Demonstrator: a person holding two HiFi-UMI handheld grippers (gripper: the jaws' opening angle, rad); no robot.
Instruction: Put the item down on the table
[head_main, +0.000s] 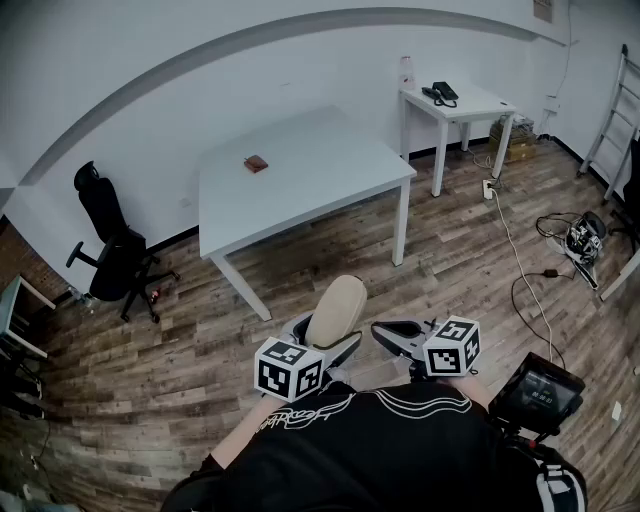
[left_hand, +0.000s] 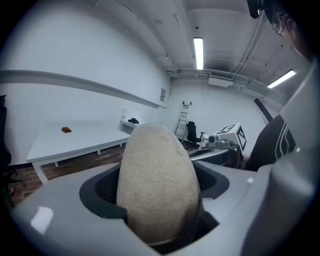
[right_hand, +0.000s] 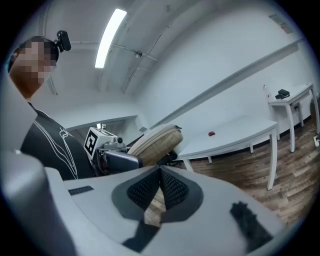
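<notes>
Left gripper (head_main: 322, 338) is gripping the beige oval item (head_main: 336, 306) upright, well apart from the white table (head_main: 330, 175). Right gripper (head_main: 388, 329) is sitting closed, empty. Approach and set-down not yet done.

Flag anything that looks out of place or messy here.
Loose cables trail across the wooden floor at the right, near the small desk, a likely trip hazard. Otherwise tidy: only a small red-brown object lies on the big white table.
</notes>
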